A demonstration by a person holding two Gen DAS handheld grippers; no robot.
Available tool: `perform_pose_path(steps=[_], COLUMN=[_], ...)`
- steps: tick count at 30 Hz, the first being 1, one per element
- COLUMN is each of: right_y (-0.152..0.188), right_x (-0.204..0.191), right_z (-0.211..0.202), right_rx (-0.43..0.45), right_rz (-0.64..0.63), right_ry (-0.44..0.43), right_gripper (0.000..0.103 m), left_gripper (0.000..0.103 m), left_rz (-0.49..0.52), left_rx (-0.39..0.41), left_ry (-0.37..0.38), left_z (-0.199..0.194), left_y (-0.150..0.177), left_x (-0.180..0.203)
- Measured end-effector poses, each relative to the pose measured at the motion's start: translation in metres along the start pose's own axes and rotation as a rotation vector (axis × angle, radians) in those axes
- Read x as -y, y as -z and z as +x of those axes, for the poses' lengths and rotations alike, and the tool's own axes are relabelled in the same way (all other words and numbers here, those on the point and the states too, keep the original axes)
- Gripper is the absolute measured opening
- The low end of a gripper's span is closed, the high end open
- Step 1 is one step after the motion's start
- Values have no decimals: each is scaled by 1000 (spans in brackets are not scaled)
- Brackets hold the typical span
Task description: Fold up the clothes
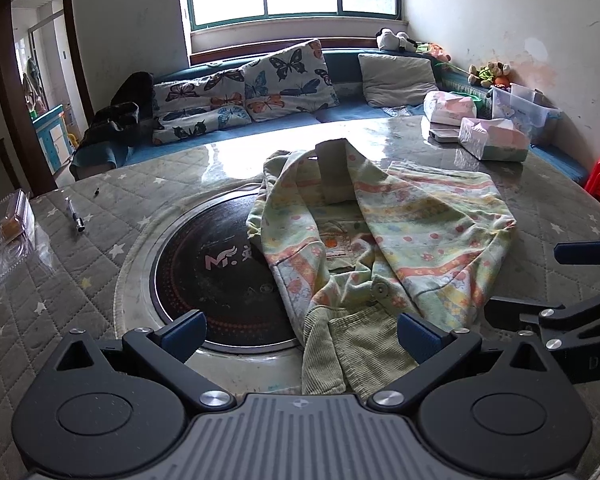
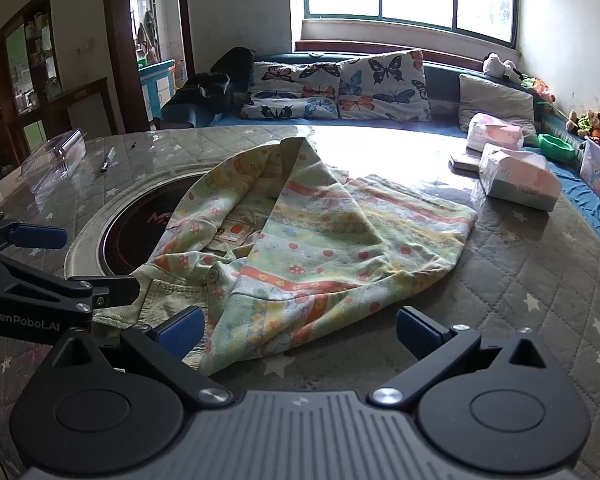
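A small pastel garment (image 1: 380, 240) with orange, yellow and green stripes and a green ribbed hem lies crumpled on the round table, partly over the black burner. It also shows in the right wrist view (image 2: 320, 248). My left gripper (image 1: 302, 334) is open, its fingers straddling the ribbed hem at the near edge. My right gripper (image 2: 300, 330) is open over the garment's near right corner. The right gripper also shows at the right edge of the left wrist view (image 1: 540, 280); the left gripper shows at the left of the right wrist view (image 2: 80, 264).
A black round burner (image 1: 216, 276) is set in the quilted star-patterned table (image 1: 80, 264). A pen (image 1: 75, 214) and a clear plastic box (image 1: 8, 232) lie at the left. Tissue packs (image 1: 496, 138) stand at the far right. A sofa with butterfly cushions (image 1: 260, 84) lies behind.
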State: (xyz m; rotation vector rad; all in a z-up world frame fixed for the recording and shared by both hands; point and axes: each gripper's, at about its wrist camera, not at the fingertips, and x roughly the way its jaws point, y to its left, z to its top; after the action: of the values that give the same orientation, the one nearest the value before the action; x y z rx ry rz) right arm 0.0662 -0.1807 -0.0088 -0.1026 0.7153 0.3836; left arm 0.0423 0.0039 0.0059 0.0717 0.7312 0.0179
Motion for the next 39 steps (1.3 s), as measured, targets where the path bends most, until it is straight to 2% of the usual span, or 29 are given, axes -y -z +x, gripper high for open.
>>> perform_pose_path(steps=[10, 16, 22, 31, 35, 37, 39], right_y=[5, -1, -16, -56, -77, -86, -97], right_x=[-8, -8, -7, 7, 14, 16, 19], right_z=[12, 18, 31, 59, 78, 87, 100], right_rx=[-38, -39, -33, -6, -1, -1, -4], right_rz=[-23, -36, -45, -41, -33, -34, -31], right_ry=[-17, -20, -23, -8, -7, -6, -9], right_gripper=[103, 103, 102, 93, 85, 81, 79], left_gripper=[103, 103, 103, 102, 94, 84, 79], left_rz=[-26, -34, -34, -23, -34, -43, -47], left_rx=[-46, -44, -29, 12, 17, 20, 14], left_ry=[-23, -32, -27, -11, 1, 11, 24], left_z=[11, 15, 27, 53, 73, 85, 97], left_y=[9, 4, -12, -46, -61, -69, -76], left_x=[-12, -18, -21, -29, -38, -41, -44])
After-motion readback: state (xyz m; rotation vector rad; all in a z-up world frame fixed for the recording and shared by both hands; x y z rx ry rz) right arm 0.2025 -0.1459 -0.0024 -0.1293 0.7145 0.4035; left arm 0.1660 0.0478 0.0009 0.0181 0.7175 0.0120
